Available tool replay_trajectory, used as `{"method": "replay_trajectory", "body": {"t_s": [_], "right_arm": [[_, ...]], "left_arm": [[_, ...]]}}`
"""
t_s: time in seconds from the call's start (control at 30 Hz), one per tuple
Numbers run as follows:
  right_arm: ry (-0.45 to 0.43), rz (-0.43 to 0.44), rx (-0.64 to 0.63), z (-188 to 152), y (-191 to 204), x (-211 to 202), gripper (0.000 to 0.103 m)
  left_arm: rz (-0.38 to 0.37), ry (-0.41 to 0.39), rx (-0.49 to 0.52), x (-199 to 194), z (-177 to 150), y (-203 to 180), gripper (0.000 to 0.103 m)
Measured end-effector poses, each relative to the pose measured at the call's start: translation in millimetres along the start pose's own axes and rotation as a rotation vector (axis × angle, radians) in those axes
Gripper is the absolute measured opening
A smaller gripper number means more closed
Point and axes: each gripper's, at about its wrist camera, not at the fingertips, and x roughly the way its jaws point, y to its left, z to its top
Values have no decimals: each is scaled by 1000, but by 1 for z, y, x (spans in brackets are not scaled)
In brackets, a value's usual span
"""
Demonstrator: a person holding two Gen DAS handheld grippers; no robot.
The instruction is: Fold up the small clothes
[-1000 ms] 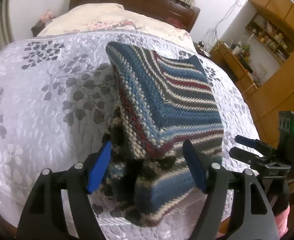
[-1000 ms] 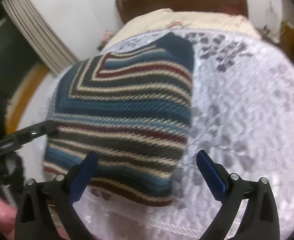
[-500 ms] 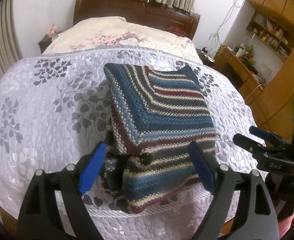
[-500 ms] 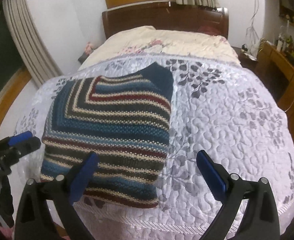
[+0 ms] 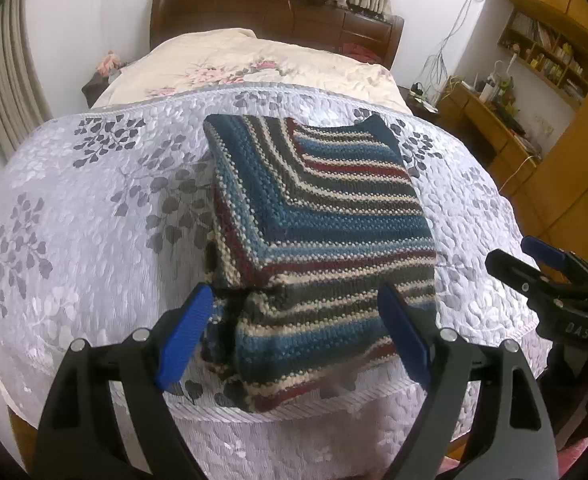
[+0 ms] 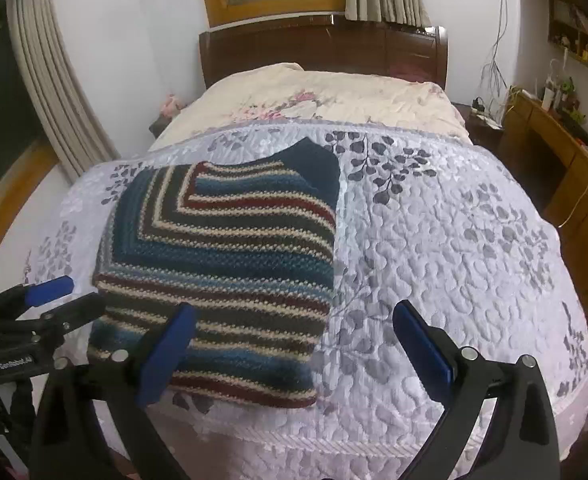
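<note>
Striped knit sweater (image 5: pixel 322 216), folded, lying on the quilt (image 5: pixel 93 220) near the foot edge of the bed (image 6: pixel 334 92). Left tool (image 5: pixel 294 332): blue pads wide apart, holding nothing, poised over the sweater's near edge without touching. Right tool (image 6: pixel 294 354): pads wide apart, empty, above sweater's right edge and bare quilt.

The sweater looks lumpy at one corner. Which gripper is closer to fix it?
Probably the left gripper. The sweater bunches at its near left corner, right between its open fingers; the right gripper sits over the flat side.
</note>
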Motion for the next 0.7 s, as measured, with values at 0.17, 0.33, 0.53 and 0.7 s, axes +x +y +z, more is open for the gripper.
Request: {"method": "replay_trajectory", "body": {"t_s": [0.17,0.33,0.53,0.7], "right_arm": [[35,17,1,-13,4,4,99],[75,5,-1,-26,8,11,99],[90,1,9,-31,8,12,99],[94,-12,25,-32,3,12,99]], "left_arm": [[24,-7,13,-4,-3,-2,84],[38,1,25,-3,-8,-4,84],[47,7,28,-1,-14,-5,84],[58,8,23,-1,-18,0,84]]}}
